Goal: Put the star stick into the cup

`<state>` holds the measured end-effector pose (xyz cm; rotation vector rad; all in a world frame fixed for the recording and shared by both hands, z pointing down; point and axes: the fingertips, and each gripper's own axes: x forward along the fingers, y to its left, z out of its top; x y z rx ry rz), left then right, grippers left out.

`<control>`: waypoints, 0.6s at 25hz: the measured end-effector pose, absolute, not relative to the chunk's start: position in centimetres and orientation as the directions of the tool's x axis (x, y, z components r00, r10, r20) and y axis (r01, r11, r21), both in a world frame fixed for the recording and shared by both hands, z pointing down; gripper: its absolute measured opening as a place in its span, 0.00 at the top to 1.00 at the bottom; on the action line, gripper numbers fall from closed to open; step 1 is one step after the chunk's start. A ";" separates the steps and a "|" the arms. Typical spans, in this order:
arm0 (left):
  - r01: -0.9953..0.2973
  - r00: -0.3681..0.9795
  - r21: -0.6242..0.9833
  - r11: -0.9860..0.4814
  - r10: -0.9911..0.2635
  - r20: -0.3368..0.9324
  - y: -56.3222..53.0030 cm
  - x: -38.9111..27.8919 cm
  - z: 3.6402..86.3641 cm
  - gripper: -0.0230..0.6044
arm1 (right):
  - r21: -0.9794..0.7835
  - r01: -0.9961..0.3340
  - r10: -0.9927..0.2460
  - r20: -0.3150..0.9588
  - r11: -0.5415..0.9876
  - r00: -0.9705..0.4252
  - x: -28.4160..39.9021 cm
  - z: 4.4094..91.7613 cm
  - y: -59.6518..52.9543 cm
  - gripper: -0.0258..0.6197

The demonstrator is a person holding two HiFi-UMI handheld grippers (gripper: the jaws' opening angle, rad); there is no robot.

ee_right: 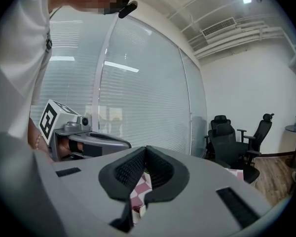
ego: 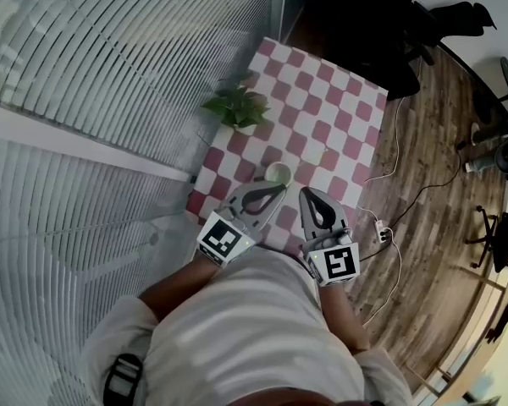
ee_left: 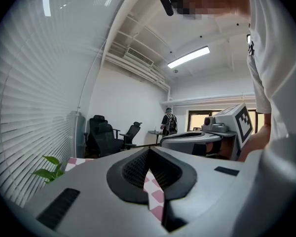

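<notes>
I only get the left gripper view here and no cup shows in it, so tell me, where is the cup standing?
Observer: In the head view the cup stands on the checkered tablecloth, near the person's edge of the table, just past the tips of the left claw in that picture.
Operator: Is the right claw carrying the star stick?
Observer: No. In the right gripper view the right claw is shut with nothing between its jaws, and no star stick shows in any view.
Operator: How does the plant sit relative to the cup?
Observer: The plant stands farther along the table, at its window-side edge, clearly apart from the cup.
</notes>
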<state>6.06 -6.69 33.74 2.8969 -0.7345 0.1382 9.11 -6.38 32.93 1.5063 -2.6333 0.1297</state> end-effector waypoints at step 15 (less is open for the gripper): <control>-0.467 0.884 0.082 -0.880 -0.464 0.057 -5.8 4.8 27.1 0.91 | 0.000 -0.863 -0.861 0.064 0.505 -0.504 8.3 25.4 -5.2 0.91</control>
